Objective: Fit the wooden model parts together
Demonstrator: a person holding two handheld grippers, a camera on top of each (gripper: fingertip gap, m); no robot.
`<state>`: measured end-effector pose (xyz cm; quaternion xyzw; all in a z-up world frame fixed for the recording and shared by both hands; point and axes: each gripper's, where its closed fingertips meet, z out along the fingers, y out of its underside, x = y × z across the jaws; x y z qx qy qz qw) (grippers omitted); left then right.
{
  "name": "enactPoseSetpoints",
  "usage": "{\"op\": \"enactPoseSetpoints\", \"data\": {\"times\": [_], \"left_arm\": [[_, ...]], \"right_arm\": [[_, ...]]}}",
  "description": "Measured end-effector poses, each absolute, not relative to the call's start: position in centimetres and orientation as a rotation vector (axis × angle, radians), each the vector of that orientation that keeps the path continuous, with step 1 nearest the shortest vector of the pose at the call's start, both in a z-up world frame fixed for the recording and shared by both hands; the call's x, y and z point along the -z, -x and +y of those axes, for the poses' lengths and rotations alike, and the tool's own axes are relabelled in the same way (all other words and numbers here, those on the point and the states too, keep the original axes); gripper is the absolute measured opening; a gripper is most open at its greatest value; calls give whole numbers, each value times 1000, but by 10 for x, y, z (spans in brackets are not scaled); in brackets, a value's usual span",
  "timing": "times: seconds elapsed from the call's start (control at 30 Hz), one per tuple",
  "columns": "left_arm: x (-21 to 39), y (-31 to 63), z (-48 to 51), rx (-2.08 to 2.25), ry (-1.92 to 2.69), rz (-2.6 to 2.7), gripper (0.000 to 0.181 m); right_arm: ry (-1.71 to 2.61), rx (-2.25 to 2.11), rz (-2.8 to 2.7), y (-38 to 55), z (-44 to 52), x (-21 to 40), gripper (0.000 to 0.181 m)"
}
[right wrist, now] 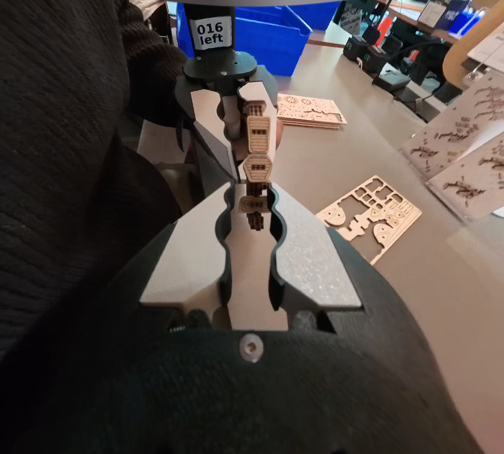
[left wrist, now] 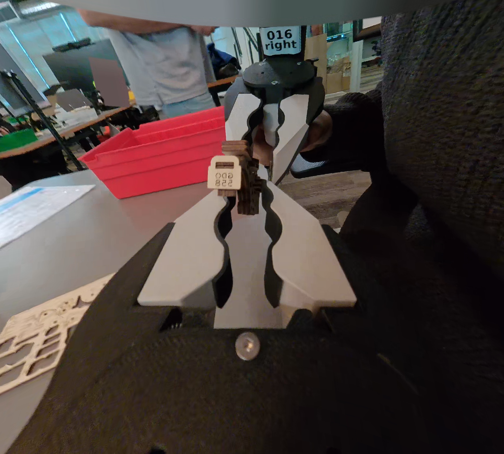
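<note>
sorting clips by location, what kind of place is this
Probably a shared workshop or lab, not a home: a grey worktable holding laser-cut wooden sheets, red and blue storage bins, and more desks with equipment behind.

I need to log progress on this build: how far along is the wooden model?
Partly built: a wooden assembly of stacked dark slats with several pale plates slotted on is gripped by both the left gripper and right gripper. The punched-out sheet shows parts already removed. A stack of uncut sheets remains, so much is left.
</note>
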<state>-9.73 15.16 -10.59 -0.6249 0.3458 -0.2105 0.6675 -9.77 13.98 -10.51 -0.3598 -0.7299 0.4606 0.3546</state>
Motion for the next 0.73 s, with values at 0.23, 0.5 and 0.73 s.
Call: {"op": "enactPoseSetpoints", "data": {"times": [0.23,0.5,0.73], "left_arm": [[112,100,155,591,1453,711,16],[113,96,149,630,1441,751,16],[113,99,154,638,1474,688,16]], "right_arm": [[1051,-1262,-1883,100,144,112,21],[1057,-1262,-1900,97,144,115,11],[1105,-1322,-1891,99,144,118,25]]}}
